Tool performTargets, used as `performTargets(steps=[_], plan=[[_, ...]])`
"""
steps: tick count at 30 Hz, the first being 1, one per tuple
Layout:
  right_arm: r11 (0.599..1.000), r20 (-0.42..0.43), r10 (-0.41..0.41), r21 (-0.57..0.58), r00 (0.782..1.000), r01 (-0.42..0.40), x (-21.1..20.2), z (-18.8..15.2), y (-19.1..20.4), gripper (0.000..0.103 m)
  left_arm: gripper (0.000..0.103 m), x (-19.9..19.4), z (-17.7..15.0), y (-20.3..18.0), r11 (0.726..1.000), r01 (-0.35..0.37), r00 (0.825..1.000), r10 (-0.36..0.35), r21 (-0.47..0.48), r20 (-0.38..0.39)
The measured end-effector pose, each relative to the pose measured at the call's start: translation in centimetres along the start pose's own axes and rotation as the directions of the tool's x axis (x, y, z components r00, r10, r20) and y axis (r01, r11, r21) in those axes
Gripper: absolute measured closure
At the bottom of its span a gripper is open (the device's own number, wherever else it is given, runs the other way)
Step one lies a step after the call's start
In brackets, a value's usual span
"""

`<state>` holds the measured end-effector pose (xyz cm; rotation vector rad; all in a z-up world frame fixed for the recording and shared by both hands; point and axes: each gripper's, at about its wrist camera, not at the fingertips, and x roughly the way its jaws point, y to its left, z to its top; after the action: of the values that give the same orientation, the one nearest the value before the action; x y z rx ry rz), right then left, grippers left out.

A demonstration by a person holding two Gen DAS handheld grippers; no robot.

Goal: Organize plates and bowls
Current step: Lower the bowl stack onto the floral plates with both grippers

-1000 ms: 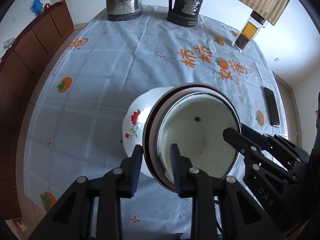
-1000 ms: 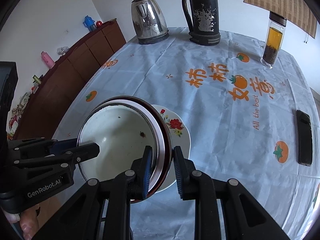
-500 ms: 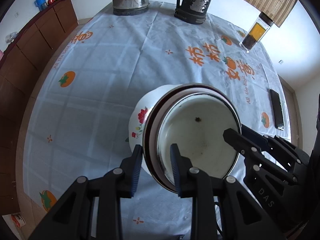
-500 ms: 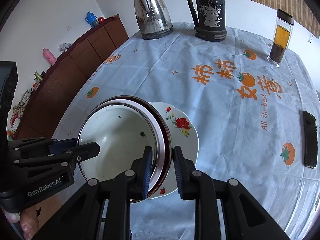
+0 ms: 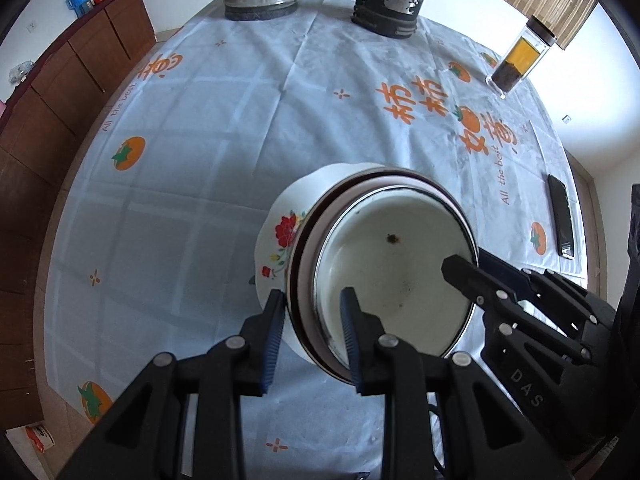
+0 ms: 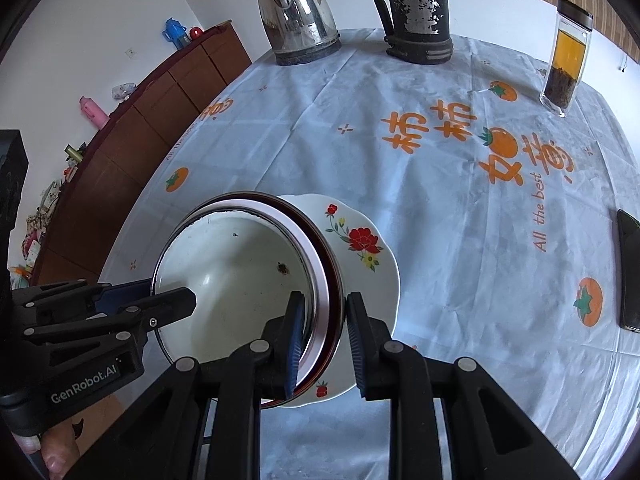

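Note:
A white enamel bowl [image 5: 392, 272] [image 6: 240, 280] sits nested inside a dark red-rimmed bowl [image 5: 305, 268] [image 6: 329, 268]. My left gripper [image 5: 312, 320] is shut on the near rim of this pair. My right gripper [image 6: 325, 328] is shut on the opposite rim, and it shows in the left wrist view as a black finger [image 5: 464, 270] reaching into the bowl. Directly under the pair lies a white plate with red flowers [image 5: 280, 220] [image 6: 362, 240] on the tablecloth. Whether the bowls touch the plate I cannot tell.
At the far edge of the round table [image 5: 200, 152] stand a steel kettle [image 6: 298, 16], a dark worn flask [image 6: 416, 12] and a glass tea bottle [image 6: 566, 60]. A black phone [image 5: 560, 216] lies at the right. A wooden cabinet [image 5: 60, 100] runs along the left.
Both grippers, with the nested bowls held between them, have sunk a little toward the flowered plate, which now looks larger beneath them. The grips are unchanged.

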<state>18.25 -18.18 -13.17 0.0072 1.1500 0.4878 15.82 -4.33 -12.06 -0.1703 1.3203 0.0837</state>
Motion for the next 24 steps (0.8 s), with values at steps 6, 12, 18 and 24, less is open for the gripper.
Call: performTargets(steps=[6,12,18,24], plan=[[1.000,-0.009,-0.001,0.001,1.000,0.001,0.3,0.2,-0.1,0.080,0.077,0.6,0.1,0.0,1.000,-0.003,1.000,0.003,-0.002,-0.019],[1.000,-0.018,-0.002,0.004,1.000,0.003,0.5,0.2,-0.2,0.080,0.077,0.8,0.2,0.0,1.000,-0.003,1.000,0.003,0.000,-0.021],[1.000,-0.023,-0.007,0.013,1.000,0.007,0.6,0.2,-0.3,0.080,0.077,0.9,0.3,-0.2,1.000,-0.001,1.000,0.001,0.003,-0.023],[1.000,-0.025,-0.013,0.018,1.000,0.014,0.7,0.3,-0.3,0.080,0.077,1.3,0.4,-0.2,1.000,0.008,0.999,-0.008,0.005,-0.040]])
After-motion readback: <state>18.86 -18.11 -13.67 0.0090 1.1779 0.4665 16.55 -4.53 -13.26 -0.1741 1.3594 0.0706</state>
